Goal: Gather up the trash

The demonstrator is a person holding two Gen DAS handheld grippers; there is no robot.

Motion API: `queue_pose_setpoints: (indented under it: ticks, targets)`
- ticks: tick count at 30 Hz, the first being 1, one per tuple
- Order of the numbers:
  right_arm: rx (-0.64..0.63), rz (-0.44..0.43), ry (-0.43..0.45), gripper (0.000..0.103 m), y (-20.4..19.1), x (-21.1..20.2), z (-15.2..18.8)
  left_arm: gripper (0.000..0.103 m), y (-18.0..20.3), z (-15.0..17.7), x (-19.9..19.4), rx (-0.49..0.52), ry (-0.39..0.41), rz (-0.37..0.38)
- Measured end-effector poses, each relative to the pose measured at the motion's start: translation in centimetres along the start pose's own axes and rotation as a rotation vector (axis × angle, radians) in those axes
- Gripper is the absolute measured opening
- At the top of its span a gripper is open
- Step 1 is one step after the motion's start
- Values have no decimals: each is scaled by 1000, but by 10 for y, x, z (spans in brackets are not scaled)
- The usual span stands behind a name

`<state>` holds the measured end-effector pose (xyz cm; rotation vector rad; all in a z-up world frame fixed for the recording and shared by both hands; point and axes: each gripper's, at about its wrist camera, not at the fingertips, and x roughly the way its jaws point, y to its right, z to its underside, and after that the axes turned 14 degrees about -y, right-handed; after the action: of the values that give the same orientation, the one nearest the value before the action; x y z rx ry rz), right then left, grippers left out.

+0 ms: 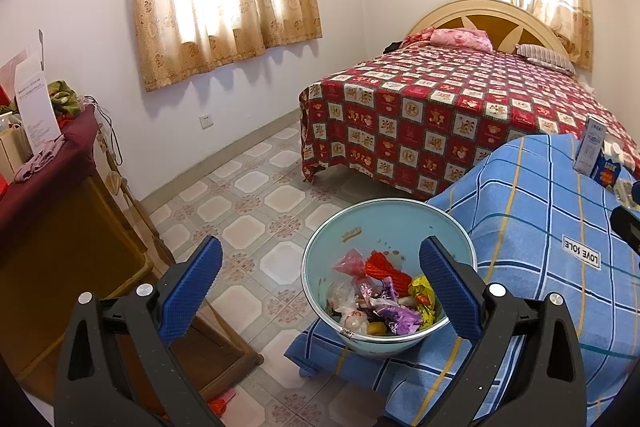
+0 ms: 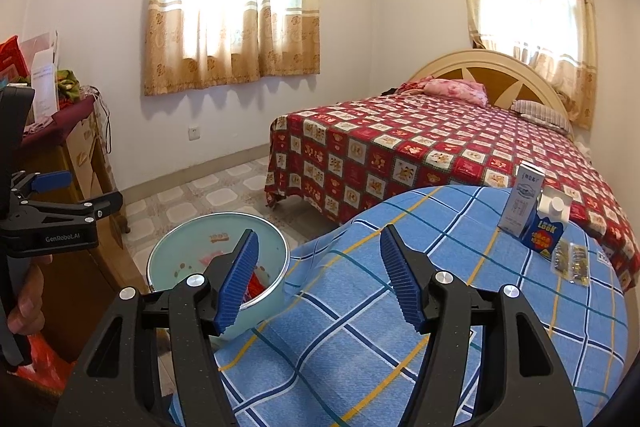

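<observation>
Pale blue bin (image 1: 386,227), upright, wrappers (image 1: 380,301) inside

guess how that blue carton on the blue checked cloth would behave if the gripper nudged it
The blue carton stands upright and narrow, so a high push would probably tip it. It looks like stiff card, likely firm to grip. The soft checked cloth may bunch rather than let it slide.

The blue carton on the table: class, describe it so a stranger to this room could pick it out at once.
Start at the table under the blue checked cloth, in front of the red patterned bed. Near its far right edge stand two boxes side by side. The blue carton is the shorter one, with a white screw cap and yellow lettering; the taller white box stands just behind it, and small sachets lie beside it.
</observation>
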<state>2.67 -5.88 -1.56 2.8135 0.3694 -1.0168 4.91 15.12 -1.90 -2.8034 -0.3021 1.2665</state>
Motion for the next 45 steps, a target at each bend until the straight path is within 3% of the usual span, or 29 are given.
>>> queue_pose_setpoints:
  ticks: [45]
  targets:
    - [1,-9,0,66,-4,-6,6,97,4,4,5,30,-28,-17]
